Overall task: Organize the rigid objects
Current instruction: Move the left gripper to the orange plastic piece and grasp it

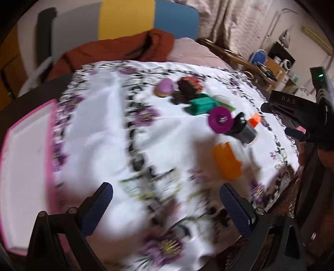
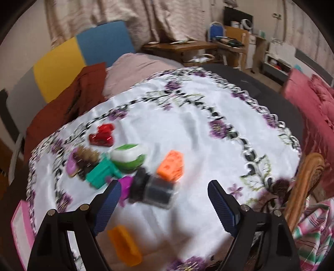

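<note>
In the left wrist view our left gripper (image 1: 167,210) gapes empty at the bottom; blurred toys cluster upper right, the orange block (image 1: 227,162) nearest. In the right wrist view our right gripper (image 2: 165,206) gapes empty over a smeared jar (image 2: 154,189) at centre

Your left wrist camera looks down and forward over the floral tablecloth (image 1: 100,129) from the near edge, with the pink tray (image 1: 27,171) at its left margin and your right gripper (image 1: 292,118) entering at its right edge. Your right wrist camera views the same table from further right and nearer the cluster, facing the curtain (image 2: 129,12) and side desk (image 2: 181,47). Both views share the black jar (image 1: 243,130) (image 2: 154,187), the orange block (image 1: 227,162) (image 2: 125,248), the green brick (image 1: 201,106) (image 2: 100,173) and the yellow-and-blue headboard (image 1: 146,18) (image 2: 83,52); both are motion-blurred.
</note>
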### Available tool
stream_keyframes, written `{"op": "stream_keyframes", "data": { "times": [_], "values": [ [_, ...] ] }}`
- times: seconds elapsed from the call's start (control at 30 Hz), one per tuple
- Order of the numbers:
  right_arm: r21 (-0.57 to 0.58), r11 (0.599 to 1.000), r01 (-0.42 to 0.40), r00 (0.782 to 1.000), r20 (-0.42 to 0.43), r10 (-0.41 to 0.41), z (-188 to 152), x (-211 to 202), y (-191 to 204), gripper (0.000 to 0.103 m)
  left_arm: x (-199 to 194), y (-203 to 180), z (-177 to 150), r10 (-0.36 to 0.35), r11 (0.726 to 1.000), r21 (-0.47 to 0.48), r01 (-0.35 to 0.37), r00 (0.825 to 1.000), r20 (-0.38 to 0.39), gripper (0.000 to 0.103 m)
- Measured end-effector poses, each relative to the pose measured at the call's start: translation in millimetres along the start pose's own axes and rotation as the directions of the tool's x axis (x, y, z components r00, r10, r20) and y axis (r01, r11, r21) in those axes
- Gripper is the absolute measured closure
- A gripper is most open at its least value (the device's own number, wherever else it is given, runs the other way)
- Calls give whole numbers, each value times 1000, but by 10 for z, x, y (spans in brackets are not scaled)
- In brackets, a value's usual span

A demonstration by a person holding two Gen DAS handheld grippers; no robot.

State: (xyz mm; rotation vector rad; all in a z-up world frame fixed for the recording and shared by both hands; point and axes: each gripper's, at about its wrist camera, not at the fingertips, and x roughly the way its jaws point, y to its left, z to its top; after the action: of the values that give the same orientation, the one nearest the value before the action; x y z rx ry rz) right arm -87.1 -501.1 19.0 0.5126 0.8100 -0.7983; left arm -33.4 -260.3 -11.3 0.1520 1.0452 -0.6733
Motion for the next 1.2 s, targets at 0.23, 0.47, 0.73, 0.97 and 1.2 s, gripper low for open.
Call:
{"op": "stream_keyframes", "data": {
  "times": [0.23,0.47,0.73,0.97,1.2],
  "values": [
    [78,997,-15,1000,14,14,37,13,-260,17,435,-397,229,-88,996,3,88,995,-56,0],
    [201,976,-78,994,-57,91,-60,161,-456,17,782,-677,281,-42,992,116,52,995,-87,28],
    [189,974,-121,991,-31,129,-70,118,-411,17,879,-786,196,43,971,236,-34,999,-33,48],
    [175,976,-128,990,-35,136,-77,121,-380,17,805,-612,189,99,961,257,-102,995,22,68],
    [176,974,-144,988,-31,152,-82,111,-376,17,562,-270,253,4,994,106,-13,996,84,9]
  ]
}}
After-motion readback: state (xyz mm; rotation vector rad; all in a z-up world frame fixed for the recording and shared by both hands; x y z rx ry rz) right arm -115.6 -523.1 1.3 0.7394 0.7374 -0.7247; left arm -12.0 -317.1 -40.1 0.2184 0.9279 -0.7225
